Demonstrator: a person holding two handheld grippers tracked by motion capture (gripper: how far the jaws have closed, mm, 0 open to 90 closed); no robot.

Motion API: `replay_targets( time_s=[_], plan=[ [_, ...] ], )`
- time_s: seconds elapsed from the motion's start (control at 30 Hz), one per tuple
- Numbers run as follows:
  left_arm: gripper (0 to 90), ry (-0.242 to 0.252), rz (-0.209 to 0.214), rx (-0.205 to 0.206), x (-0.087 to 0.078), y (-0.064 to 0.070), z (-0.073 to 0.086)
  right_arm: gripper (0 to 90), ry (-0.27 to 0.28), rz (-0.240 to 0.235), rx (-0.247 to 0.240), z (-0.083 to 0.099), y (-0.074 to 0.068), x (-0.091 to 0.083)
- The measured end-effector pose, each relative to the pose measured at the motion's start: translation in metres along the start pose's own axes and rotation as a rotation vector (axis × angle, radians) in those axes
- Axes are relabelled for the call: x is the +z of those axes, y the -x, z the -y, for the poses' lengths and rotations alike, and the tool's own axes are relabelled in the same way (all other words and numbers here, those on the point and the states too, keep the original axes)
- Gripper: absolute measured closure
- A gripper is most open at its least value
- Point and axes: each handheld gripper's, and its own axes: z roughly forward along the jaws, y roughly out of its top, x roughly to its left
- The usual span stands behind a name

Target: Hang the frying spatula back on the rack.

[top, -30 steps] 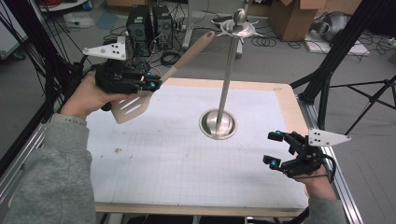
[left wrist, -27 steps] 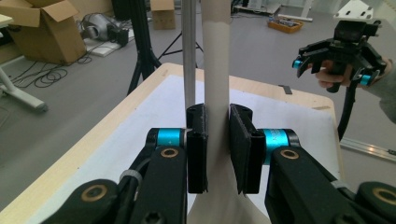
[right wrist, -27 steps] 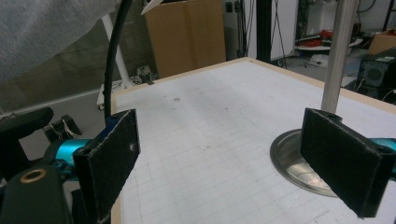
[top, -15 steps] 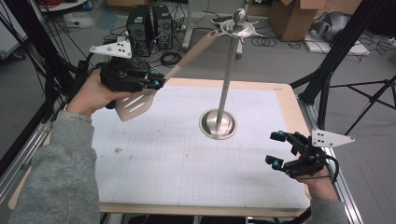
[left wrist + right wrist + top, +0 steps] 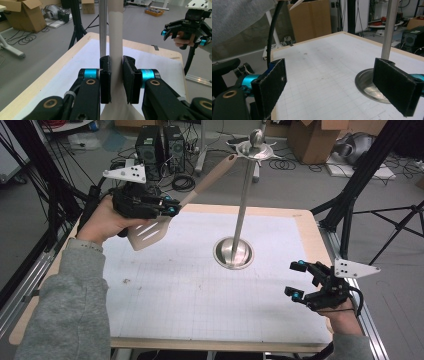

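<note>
A beige slotted spatula is held in the air over the table's far left, blade low and handle slanting up to the right. My left gripper is shut on the handle just above the blade; in the left gripper view the pads squeeze the handle. A metal stand rises from a round base to a small dish with a ball on top. The handle's tip sits close to that dish. My right gripper is open with nothing in it near the table's right edge, its pads wide apart, facing the base.
A white grid mat covers the wooden table. Black tripod legs stand off the right side. A computer tower and cardboard boxes sit on the floor beyond the far edge.
My left gripper has shifted slightly right and up with the spatula. The right gripper has barely moved.
</note>
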Motion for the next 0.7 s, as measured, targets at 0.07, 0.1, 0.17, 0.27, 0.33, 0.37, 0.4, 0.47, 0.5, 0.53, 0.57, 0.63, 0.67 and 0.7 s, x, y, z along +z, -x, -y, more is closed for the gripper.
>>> replay_targets(
  time_s=[0.07, 0.1, 0.17, 0.27, 0.33, 0.37, 0.4, 0.47, 0.5, 0.53, 0.57, 0.63, 0.67, 0.7],
  plan=[
    [77.1, 0.001, -0.001, -0.002, 0.002, 0.0, 0.0, 11.4, 0.0, 0.0, -0.005, 0.0, 0.0, 0.0],
    [77.1, -0.001, -0.002, -0.001, 0.003, 0.0, 0.0, 11.4, 0.002, -0.001, -0.002, 0.0, 0.0, 0.0],
    [77.1, -0.006, 0.0, 0.001, 0.005, 0.001, 0.0, 11.4, 0.002, -0.001, -0.001, 0.0, 0.0, 0.0],
    [77.1, -0.011, -0.004, -0.001, 0.009, 0.0, 0.0, 11.5, 0.007, -0.002, -0.007, 0.0, 0.0, 0.0],
    [77.1, -0.01, -0.004, -0.005, 0.011, 0.001, 0.001, 11.4, 0.007, -0.002, -0.005, 0.0, 0.0, 0.0],
    [77.1, -0.007, -0.002, -0.008, 0.012, 0.001, 0.001, 11.4, 0.008, -0.001, -0.007, -0.001, 0.0, 0.0],
    [77.1, -0.009, -0.002, -0.007, 0.014, 0.001, 0.001, 11.4, 0.009, -0.002, -0.003, -0.001, -0.001, 0.0],
    [77.1, -0.014, -0.002, -0.004, 0.015, 0.001, 0.001, 11.4, 0.008, -0.001, -0.006, -0.001, -0.001, 0.0],
    [77.1, -0.016, -0.002, -0.004, 0.016, 0.001, 0.001, 11.4, 0.01, -0.001, -0.004, -0.001, -0.001, 0.0],
    [77.1, -0.017, -0.001, -0.007, 0.017, 0.001, 0.002, 11.5, 0.009, 0.0, -0.005, -0.001, -0.001, -0.001],
    [77.1, -0.02, -0.001, -0.006, 0.018, 0.001, 0.002, 11.4, 0.009, 0.0, -0.004, -0.001, -0.001, -0.001],
    [77.1, -0.022, -0.001, -0.007, 0.02, 0.001, 0.002, 11.5, 0.009, -0.001, -0.003, -0.001, -0.001, -0.001],
    [77.1, -0.029, -0.003, -0.004, 0.021, 0.001, 0.002, 11.4, 0.009, -0.001, -0.004, -0.001, -0.001, -0.001],
    [77.1, -0.025, -0.003, -0.01, 0.022, 0.002, 0.002, 11.4, 0.005, -0.003, 0.001, -0.001, -0.002, -0.001]
  ],
)
